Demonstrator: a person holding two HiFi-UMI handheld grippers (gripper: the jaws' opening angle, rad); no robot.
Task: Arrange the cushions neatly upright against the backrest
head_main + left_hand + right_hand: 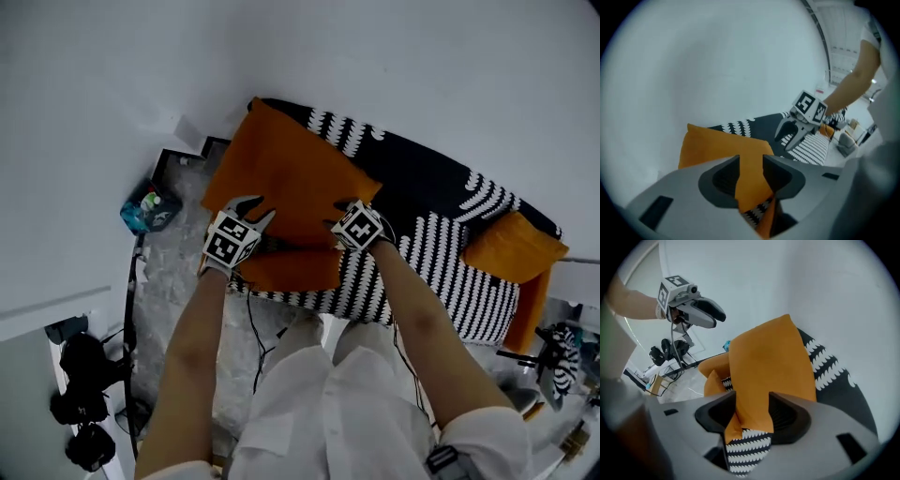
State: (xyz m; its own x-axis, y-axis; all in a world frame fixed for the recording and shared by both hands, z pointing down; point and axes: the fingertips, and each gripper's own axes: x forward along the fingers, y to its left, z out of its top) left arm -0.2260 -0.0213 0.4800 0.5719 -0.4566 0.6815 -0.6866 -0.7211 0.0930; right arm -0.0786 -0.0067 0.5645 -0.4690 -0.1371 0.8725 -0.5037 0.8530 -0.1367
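A large orange cushion [291, 178] stands tilted against the black-and-white sofa's backrest [422, 178] at its left end. A second orange cushion [286, 267] lies lower in front of it, on the seat. A third orange cushion [511, 248] sits at the sofa's right end. My left gripper [258, 211] hovers at the big cushion's lower left, open, with the orange cushion [717, 145] only seen beyond its gap. My right gripper [335, 216] is at the cushion's lower right, open and holding nothing. The orange cushion [768, 362] fills the right gripper view, and the left gripper [717, 318] hangs in the air beside it.
White wall runs behind the sofa. A blue bag [150, 208] lies on the grey floor left of the sofa, with black camera gear [84, 394] and cables [253, 328] nearer me. A striped object [562, 356] and clutter stand at the right.
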